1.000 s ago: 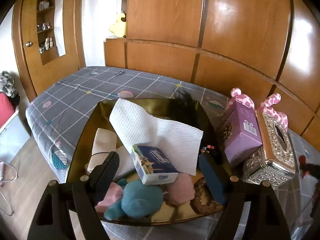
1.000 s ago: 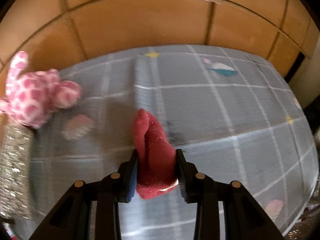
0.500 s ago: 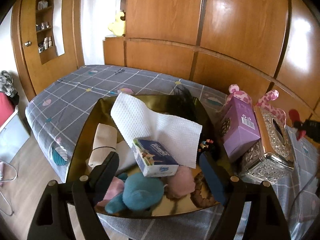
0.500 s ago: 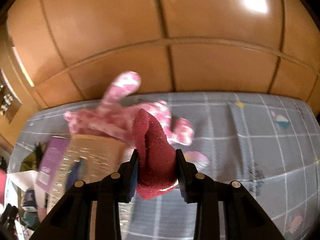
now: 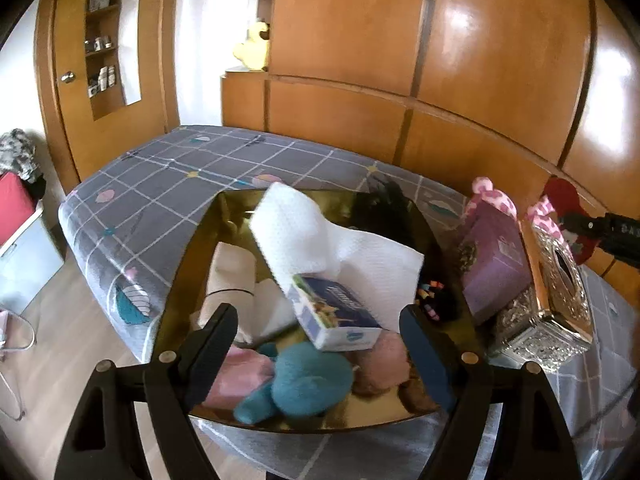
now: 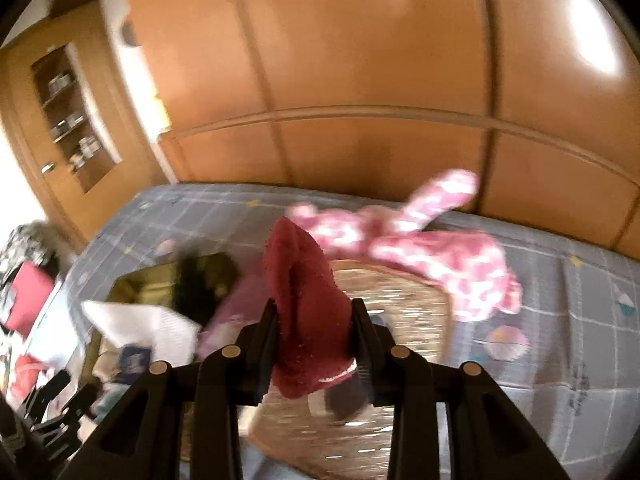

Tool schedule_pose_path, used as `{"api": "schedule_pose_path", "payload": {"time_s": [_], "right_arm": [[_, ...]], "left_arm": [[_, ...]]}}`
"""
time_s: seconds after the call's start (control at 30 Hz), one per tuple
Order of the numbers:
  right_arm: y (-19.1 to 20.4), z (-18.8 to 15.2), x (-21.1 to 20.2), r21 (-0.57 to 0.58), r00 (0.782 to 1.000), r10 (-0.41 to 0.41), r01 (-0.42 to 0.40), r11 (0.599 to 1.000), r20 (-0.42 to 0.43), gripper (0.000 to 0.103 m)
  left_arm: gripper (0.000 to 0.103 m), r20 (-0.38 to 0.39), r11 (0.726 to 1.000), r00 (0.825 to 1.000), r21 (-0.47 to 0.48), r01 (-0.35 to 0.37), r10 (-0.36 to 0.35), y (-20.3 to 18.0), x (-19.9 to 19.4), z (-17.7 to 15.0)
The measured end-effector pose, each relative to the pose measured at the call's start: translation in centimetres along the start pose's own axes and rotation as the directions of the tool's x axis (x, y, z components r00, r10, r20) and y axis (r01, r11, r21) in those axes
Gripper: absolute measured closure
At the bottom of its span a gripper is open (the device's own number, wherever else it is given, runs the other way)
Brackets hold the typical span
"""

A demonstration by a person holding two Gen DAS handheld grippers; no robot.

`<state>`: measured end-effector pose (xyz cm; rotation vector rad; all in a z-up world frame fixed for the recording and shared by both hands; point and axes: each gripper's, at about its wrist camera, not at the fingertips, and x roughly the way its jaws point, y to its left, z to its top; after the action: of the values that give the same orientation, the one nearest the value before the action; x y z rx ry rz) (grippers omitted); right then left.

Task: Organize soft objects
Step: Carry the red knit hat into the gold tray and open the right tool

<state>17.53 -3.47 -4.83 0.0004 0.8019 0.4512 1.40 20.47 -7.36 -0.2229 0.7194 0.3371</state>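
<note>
My right gripper (image 6: 314,336) is shut on a dark red soft cloth (image 6: 306,312) and holds it in the air above the silver tissue box (image 6: 400,300). The red cloth also shows in the left wrist view (image 5: 562,200) at the far right. My left gripper (image 5: 318,344) is open and empty over the near end of a gold tray (image 5: 192,256). The tray holds a teal plush (image 5: 304,380), pink soft pieces (image 5: 240,376), a white paper towel (image 5: 320,240) and a small tissue pack (image 5: 336,314).
A purple box (image 5: 492,256) and the silver tissue box (image 5: 556,304) stand right of the tray, with a pink spotted plush (image 6: 440,240) behind them. All sit on a grey checked bed cover (image 5: 160,184). Wooden wardrobe panels (image 5: 440,60) rise behind.
My right gripper has swung left with the red cloth, from over bare bed cover to above the silver box. My left gripper has held nearly still.
</note>
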Motion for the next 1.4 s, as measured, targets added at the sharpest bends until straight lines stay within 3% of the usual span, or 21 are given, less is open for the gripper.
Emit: {"api": "schedule_pose_path", "payload": {"time_s": [0.2,0.37,0.47,0.7,0.87,0.97,1.07,1.2,1.4], "right_arm": [[6.5,-1.5,0.9,-0.132,0.992,0.118,-0.123,0.984,-0.042,0.070],[11.7,-4.3,2.5,-0.242,0.967,0.210,-0.241,0.940,-0.146,0.070],[14.2,-5.9,4.8,-0.268,0.953,0.220,-0.272,0.924,-0.207,0.070],[16.8,-7.1,11.6,-0.327,0.958,0.069,-0.162,0.931,-0.277,0.070],[17.3,-6.2,13.8,-0.383,0.968,-0.017,-0.083,0.920,-0.251,0.068],[17.1,-5.4,13.6,-0.370,0.969,-0.003,-0.091,0.925,-0.246,0.065],[16.9,-5.5,12.8,-0.370,0.973,0.016,-0.103,0.923,-0.229,0.056],[16.3,-6.2,11.3,-0.355,0.976,0.034,-0.111,0.928,-0.215,0.044],[15.8,-6.9,9.4,-0.359,0.983,0.027,-0.092,0.929,-0.184,0.043]], "left_arm": [[0.020,0.011,0.997,0.999,-0.061,-0.035,0.036,3.2,-0.5,0.5],[0.020,0.016,0.991,0.996,-0.108,-0.084,0.087,6.0,-1.0,0.5],[0.020,0.010,0.985,0.994,-0.137,-0.102,0.105,7.3,-1.1,0.4],[0.020,0.004,0.986,0.996,-0.138,-0.092,0.093,7.2,-0.8,0.3],[0.020,-0.016,0.988,0.996,-0.129,-0.086,0.085,6.7,-0.1,0.1],[0.020,-0.022,0.989,0.997,-0.124,-0.079,0.077,6.4,0.1,0.0],[0.012,-0.017,0.991,0.997,-0.109,-0.078,0.076,6.0,0.0,-0.1],[0.009,-0.014,0.992,0.997,-0.101,-0.075,0.074,5.5,-0.1,-0.2],[0.002,-0.005,0.993,0.997,-0.097,-0.073,0.073,4.8,-0.5,-0.3]]}}
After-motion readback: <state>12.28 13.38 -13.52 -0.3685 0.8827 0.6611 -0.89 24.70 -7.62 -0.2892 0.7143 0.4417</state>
